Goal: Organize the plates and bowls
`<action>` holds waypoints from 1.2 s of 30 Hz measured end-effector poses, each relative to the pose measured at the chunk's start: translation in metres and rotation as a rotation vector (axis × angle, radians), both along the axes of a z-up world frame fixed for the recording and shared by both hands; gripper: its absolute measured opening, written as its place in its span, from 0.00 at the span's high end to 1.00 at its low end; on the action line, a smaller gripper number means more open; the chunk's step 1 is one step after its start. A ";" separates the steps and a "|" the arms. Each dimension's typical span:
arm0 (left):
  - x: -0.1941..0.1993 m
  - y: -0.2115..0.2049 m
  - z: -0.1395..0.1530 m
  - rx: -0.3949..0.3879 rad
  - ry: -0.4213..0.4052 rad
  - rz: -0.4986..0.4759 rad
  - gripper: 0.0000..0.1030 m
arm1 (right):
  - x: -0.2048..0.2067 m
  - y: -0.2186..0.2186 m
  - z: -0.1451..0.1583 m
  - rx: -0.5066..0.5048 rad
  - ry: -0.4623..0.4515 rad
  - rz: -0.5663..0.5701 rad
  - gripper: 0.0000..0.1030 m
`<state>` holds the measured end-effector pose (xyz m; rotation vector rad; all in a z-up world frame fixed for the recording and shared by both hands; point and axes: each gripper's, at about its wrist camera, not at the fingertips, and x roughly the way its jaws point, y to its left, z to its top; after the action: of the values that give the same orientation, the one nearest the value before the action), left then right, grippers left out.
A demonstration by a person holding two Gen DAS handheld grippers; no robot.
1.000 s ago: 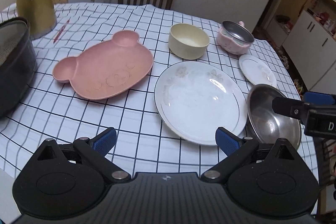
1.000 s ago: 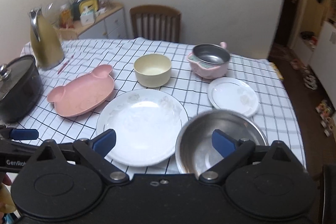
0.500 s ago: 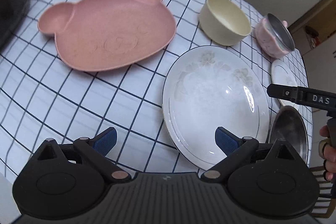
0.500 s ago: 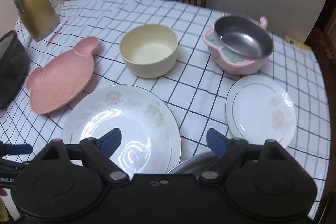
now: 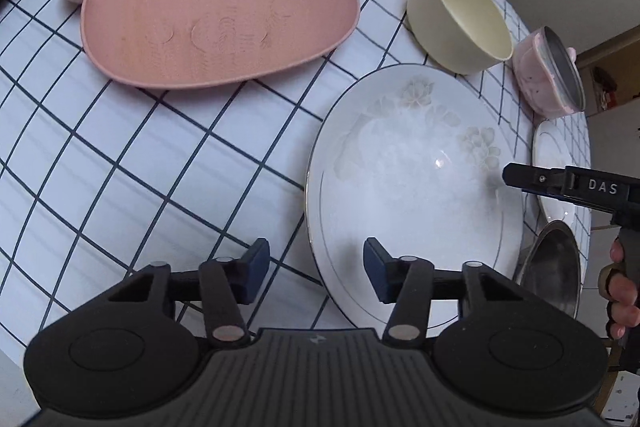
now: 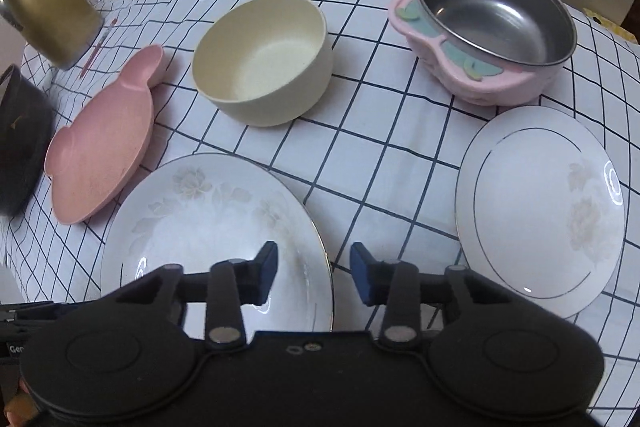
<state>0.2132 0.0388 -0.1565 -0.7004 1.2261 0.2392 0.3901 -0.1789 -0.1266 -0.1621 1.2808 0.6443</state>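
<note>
Both grippers have closed in low over the large white plate (image 5: 412, 183), jaws narrowed but parted, holding nothing.

Nothing stacked yet: cream bowl (image 6: 264, 61) at 11 o'clock, small plate (image 6: 540, 211) at 2.

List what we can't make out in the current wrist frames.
- Steel bowl, left wrist view: cut off by the right gripper's handle and the left gripper's body; absent from the right wrist view.
- Large white plate, right wrist view: near edge hidden under the right gripper.
- Dark pot, right wrist view: cut by the left edge, blurred.
- Left gripper: whether it touches the plate is unclear.
</note>
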 end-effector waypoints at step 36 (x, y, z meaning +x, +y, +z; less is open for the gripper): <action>-0.024 0.032 -0.001 -0.053 -0.075 -0.016 0.88 | -0.026 0.005 -0.003 0.039 0.022 0.005 0.91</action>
<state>0.1887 0.0711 -0.1580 -0.7390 1.1694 0.1657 0.3645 -0.1739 -0.1298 -0.1264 1.2883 0.6764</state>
